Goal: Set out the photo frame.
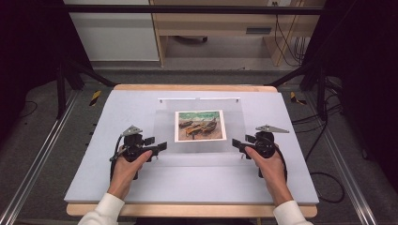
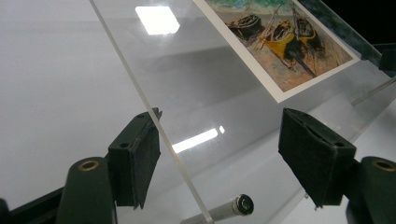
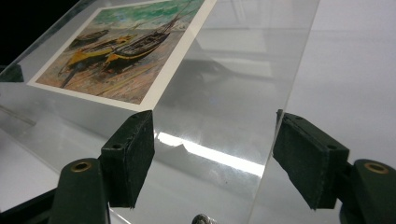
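Note:
A clear acrylic sheet (image 1: 163,123) lies over a print of beached boats (image 1: 200,125) in the middle of the grey mat (image 1: 197,183). My left gripper (image 1: 156,143) sits at the sheet's near left corner and my right gripper (image 1: 239,146) at its near right corner. In the left gripper view the sheet (image 2: 196,84) slopes between the jaws of the left gripper (image 2: 219,116), its edge running along the left pad (image 2: 140,154), with the print (image 2: 280,42) beyond. In the right gripper view the sheet (image 3: 233,70) passes between the jaws of the right gripper (image 3: 212,116), its edge close to the right pad (image 3: 303,154). Neither pair of pads clamps it.
Small metal standoffs show near each gripper (image 2: 233,207) (image 3: 201,218) and along the sheet's far edge (image 1: 199,99). The mat covers a wooden table (image 1: 187,87). Black frame rails, cables and a wooden cabinet stand beyond the table. The person's hands and white sleeves enter from the bottom.

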`<state>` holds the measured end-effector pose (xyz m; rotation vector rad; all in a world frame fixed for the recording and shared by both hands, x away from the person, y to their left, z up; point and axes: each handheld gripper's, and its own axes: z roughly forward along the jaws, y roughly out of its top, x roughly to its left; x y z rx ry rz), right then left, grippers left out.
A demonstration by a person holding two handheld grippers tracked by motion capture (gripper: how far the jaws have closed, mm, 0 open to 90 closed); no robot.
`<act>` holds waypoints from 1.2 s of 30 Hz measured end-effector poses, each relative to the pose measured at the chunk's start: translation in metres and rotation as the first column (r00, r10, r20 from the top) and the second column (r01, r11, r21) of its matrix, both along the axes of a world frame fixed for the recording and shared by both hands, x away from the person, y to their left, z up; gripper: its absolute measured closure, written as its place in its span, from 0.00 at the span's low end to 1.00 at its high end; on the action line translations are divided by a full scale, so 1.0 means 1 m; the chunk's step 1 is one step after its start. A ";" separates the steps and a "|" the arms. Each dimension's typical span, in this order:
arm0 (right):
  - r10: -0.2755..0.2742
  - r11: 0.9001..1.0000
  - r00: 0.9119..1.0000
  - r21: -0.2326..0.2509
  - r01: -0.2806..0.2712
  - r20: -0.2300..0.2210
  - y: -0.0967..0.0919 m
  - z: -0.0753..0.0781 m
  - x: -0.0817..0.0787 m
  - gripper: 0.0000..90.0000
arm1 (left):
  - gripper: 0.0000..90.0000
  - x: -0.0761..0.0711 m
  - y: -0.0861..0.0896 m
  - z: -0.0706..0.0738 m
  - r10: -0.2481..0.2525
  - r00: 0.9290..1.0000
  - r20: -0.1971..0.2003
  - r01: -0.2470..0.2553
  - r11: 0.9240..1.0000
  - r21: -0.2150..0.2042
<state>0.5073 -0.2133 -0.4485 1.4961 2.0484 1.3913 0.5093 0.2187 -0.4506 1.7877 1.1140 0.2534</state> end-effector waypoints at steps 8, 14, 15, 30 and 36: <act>0.005 1.000 0.999 -0.018 -0.004 0.035 -0.002 0.000 -0.001 0.34 | 0.34 -0.002 -0.001 0.001 -0.003 1.000 0.020 0.002 1.000 0.014; 0.014 0.999 0.997 -0.049 -0.011 0.072 -0.001 0.001 -0.009 0.36 | 0.40 -0.007 0.001 0.004 -0.002 0.999 0.033 0.001 1.000 0.026; 0.012 0.999 0.997 -0.046 -0.008 0.071 -0.001 0.001 -0.010 0.36 | 0.40 -0.008 0.000 0.004 -0.001 0.999 0.035 0.000 1.000 0.029; 0.017 0.997 0.993 -0.081 -0.008 0.113 -0.001 0.002 -0.021 0.39 | 0.45 -0.019 0.000 0.005 0.016 0.999 0.051 -0.018 0.999 0.032; 0.020 0.996 0.992 -0.091 -0.009 0.122 -0.001 0.003 -0.024 0.40 | 0.46 -0.023 0.000 0.005 0.023 0.998 0.059 -0.025 0.999 0.037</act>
